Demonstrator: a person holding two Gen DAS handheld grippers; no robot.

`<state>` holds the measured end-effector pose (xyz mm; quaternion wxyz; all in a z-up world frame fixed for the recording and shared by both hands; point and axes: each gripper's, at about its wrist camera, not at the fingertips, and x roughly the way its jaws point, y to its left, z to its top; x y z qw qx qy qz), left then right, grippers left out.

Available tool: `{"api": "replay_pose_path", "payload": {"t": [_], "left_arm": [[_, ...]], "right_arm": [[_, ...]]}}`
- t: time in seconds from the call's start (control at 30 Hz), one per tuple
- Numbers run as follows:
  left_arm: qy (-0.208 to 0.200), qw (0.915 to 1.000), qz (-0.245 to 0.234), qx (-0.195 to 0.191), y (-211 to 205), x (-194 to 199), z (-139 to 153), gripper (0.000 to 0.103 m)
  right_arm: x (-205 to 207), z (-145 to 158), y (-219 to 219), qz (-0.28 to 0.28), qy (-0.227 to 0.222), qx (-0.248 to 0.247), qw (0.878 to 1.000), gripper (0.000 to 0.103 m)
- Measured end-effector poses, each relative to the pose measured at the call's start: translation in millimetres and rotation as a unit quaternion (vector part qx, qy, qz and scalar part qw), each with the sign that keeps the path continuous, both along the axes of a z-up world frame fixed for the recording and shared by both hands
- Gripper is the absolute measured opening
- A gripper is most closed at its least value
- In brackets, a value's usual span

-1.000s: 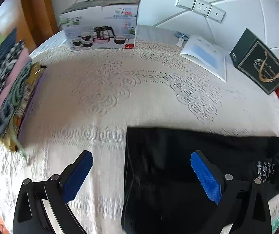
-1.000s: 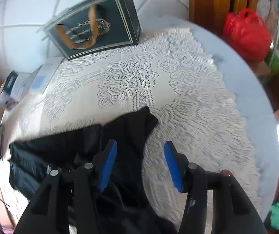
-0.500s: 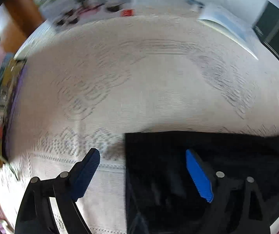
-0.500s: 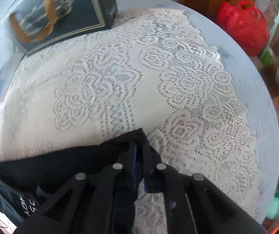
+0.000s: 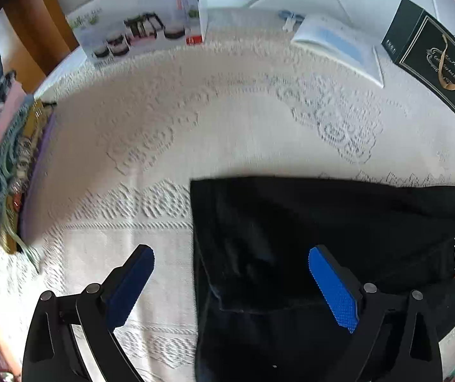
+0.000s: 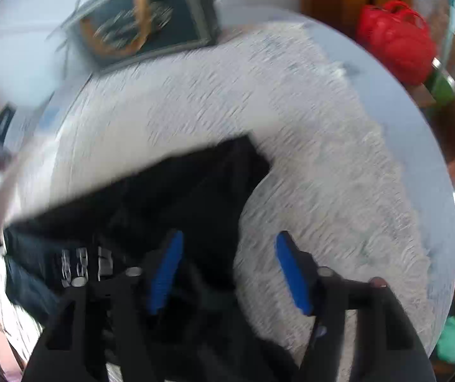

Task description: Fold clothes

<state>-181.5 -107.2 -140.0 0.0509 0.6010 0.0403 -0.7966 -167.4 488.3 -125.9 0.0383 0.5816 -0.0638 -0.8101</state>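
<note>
Half a second ago the right gripper was pinched shut on the corner of the black garment; now its blue pads have sprung apart and that corner lies free on the lace cloth, above the gripper at centre frame. The right view is badly blurred. The left gripper is wide open too — its left pad over bare lace, its right pad over the black fabric, the garment's straight left edge running between them; whether either pad touches, I cannot tell. The garment fills the lower right of the left view, white lettering at its right end. A stack of folded clothes sits at the left edge, a tea-set box at upper left, a dark gift box at upper right — and a red bag at the upper right of the right view.
</note>
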Motion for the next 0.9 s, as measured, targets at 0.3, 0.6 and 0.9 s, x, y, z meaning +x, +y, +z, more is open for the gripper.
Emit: {"api": "replay_pose_path", "payload": {"t": [0.3, 0.6, 0.9], "left_arm": [[-0.015, 0.9999, -0.002, -0.004, 3, 13, -6, 0.099], [-0.042, 0.9986, 0.016, 0.027, -9, 12, -28, 0.097], [-0.033, 0.9992, 0.017, 0.015, -6, 16, -23, 0.097]], "right_arm": [[-7, -4, -34, 0.054, 0.006, -0.020, 0.998, 0.054], [-56, -40, -85, 0.129, -0.035, -0.001, 0.991, 0.054], [22, 21, -89, 0.223, 0.037, -0.015, 0.974, 0.003]]}}
